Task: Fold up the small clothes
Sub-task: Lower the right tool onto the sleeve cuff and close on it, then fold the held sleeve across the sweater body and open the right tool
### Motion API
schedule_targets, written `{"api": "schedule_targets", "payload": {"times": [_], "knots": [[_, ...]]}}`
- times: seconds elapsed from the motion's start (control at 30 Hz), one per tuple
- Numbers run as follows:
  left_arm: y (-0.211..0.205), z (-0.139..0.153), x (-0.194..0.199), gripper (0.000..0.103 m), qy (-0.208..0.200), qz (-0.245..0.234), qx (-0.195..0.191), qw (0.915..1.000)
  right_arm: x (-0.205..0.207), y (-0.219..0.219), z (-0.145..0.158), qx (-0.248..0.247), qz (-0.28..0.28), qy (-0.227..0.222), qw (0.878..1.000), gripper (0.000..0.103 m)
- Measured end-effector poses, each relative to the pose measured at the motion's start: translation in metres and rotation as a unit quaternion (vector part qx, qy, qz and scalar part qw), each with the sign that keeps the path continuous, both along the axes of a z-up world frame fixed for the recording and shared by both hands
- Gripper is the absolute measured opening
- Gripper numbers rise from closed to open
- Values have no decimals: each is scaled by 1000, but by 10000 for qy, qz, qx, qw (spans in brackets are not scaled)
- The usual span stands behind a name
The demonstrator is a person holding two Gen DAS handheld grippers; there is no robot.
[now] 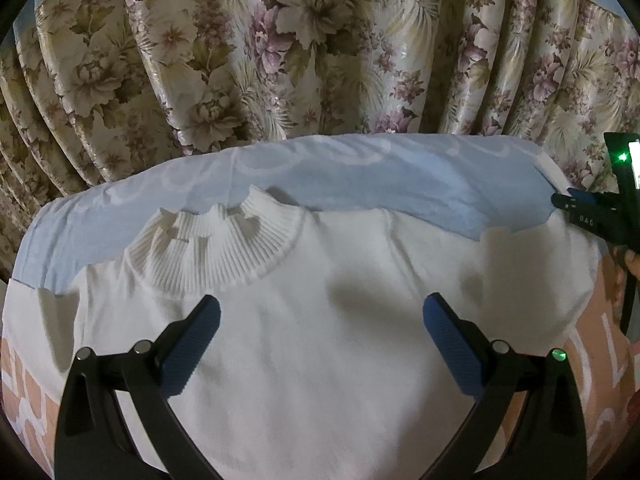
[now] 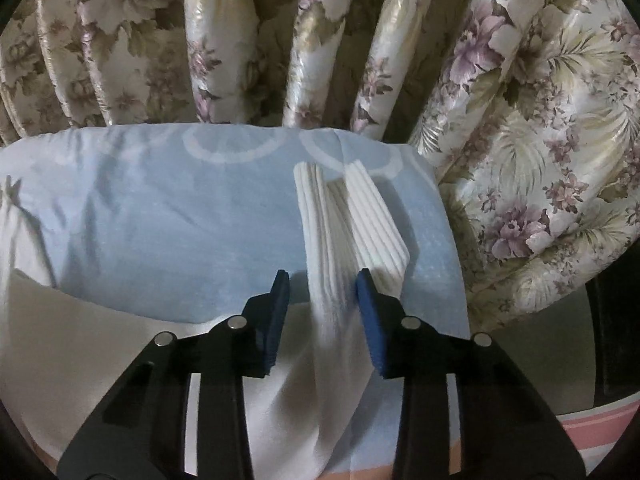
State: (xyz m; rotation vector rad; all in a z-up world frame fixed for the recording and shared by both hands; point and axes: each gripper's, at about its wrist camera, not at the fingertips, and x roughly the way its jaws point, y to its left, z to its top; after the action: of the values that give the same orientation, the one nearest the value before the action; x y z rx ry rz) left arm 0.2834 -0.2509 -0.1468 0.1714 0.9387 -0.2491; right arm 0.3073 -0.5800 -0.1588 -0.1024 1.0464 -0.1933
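Sweater (image 1: pixel 320 320) white, ribbed, spread flat

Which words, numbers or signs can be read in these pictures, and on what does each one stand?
"045", or about that: small pale digits on the black body of the right gripper, blurred and seen at an angle, so not certain.
"L": one large white letter on the pink sheet; the other letters there are cut off and cannot be read.
White sweater, curtain: no text.

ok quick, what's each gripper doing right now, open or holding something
left gripper: open, holding nothing, over the white sweater.
right gripper: open, fingers either side of the sweater's ribbed cuff, not shut on it.
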Motion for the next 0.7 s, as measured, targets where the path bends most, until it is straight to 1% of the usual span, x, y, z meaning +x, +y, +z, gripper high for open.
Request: {"api": "schedule_targets", "payload": {"times": [0.03,0.13,0.27,0.3,0.4,0.5,0.57,0.63,0.7], "knots": [[-1,-1,1,102,-14,-7,12,10000,0,-3,-1,14,-45,18,10000,16],[-2,-7,7,102,-25,-37,36,10000,-8,-13,5,325,-175,-164,9992,13],[-3,-16,12,102,21,-167,-2,9999,-30,-2,22,620,-132,-467,9969,13],[-2,-18,13,102,32,-172,29,9998,-42,7,32,811,-25,-633,9947,13],[6,-23,12,102,131,-178,36,9997,-65,39,49,1168,221,-823,9895,13],[28,-18,5,102,139,-99,-62,9998,-85,79,59,1518,477,-949,9827,13],[49,-12,-1,102,141,15,-129,9998,-92,110,59,1831,631,-961,9763,13],[74,-8,-6,102,133,123,-190,9997,-93,136,57,1991,745,-947,9725,13],[106,-5,-12,102,112,355,-167,9992,-93,168,54,2206,852,-964,9669,13]]}}
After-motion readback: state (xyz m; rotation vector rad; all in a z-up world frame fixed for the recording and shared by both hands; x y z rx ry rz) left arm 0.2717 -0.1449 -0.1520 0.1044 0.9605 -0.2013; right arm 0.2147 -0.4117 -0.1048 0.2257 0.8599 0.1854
